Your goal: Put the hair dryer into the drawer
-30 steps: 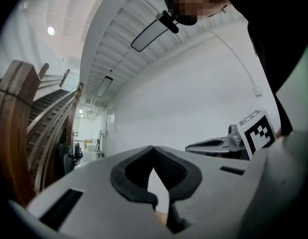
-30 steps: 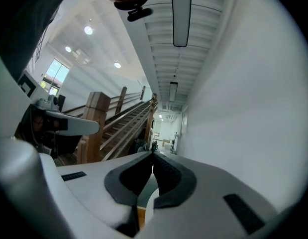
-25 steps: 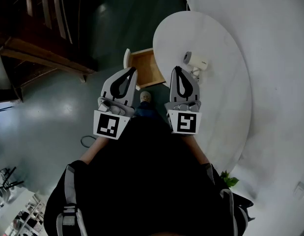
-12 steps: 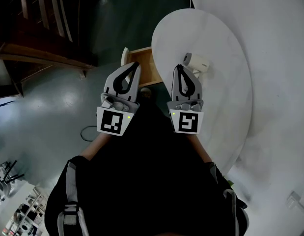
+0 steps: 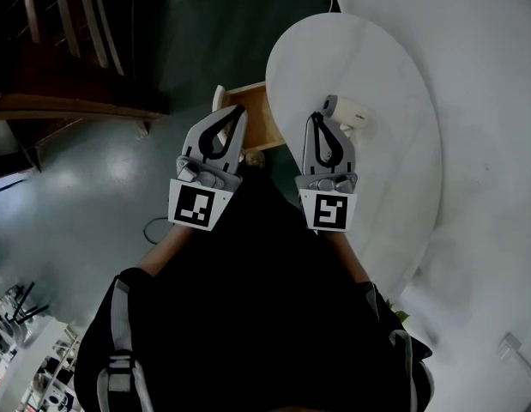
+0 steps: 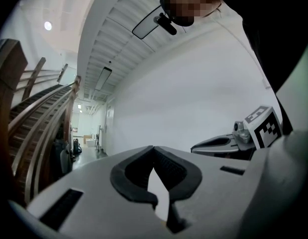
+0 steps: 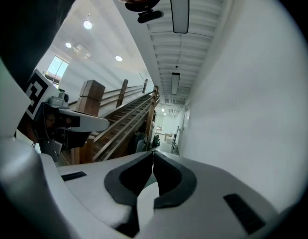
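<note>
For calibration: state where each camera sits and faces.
Head view: on the head, steeply down at left gripper, right gripper, hair dryer, drawer; dark torso shows.
Left gripper view: on that gripper, along shut jaws toward white wall; head above.
Right gripper view: likewise, toward staircase; head above.
Shared: each shows the other gripper.

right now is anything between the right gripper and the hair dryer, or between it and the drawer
Nothing visible does. In the head view the right gripper ends right at the hair dryer on the white table, with only bare tabletop between dryer and open drawer. The left gripper overlaps the drawer's front in that view.
</note>
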`<state>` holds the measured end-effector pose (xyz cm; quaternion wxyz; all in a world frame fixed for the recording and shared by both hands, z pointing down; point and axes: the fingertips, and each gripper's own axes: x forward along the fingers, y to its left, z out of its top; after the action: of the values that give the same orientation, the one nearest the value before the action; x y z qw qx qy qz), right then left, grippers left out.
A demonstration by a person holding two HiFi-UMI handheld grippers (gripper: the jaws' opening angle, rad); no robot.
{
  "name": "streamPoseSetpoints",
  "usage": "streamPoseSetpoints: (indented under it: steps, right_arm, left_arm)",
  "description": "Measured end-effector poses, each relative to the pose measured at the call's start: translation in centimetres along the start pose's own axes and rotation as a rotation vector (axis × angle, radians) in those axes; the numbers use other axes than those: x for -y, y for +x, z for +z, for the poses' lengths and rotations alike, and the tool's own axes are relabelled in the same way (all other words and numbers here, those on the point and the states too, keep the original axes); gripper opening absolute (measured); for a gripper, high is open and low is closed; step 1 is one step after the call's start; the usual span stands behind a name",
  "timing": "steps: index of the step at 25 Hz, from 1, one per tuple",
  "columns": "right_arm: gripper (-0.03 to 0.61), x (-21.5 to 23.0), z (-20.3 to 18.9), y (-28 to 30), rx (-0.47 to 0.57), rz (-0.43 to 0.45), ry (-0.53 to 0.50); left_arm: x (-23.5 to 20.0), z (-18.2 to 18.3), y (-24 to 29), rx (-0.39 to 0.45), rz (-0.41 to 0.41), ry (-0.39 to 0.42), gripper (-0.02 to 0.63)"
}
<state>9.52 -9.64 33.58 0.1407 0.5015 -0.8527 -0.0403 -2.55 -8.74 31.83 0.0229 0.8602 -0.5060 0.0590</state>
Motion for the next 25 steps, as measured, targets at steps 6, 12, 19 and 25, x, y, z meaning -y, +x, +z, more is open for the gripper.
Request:
streamPoseSetpoints:
  steps: [6, 12, 19, 25]
  right_arm:
    - [0.025, 1.3, -2.6, 0.3, -0.062, -0.039, 0.022]
    - [0.044, 2.6, -6.2, 0.1, -0.151, -0.069, 0.082]
    - [0.164, 4.6, -10.6, -0.7, -0.239, -0.133, 0.208]
    - [0.222, 6.0, -15.5, -2.1, -0.372, -0.186, 0.252]
  left_arm:
    - [1.1, -1.4, 2.5, -0.04, -0.081, -0.015, 0.008]
    - [2.7, -2.6, 4.8, -0.067, -0.153, -0.029, 0.008]
    - [4.3, -3.6, 6.4, -0.096, -0.202, -0.045, 0.008]
    - [5.2, -4.2, 7.1, -0.113, -0.226, -0.056, 0.008]
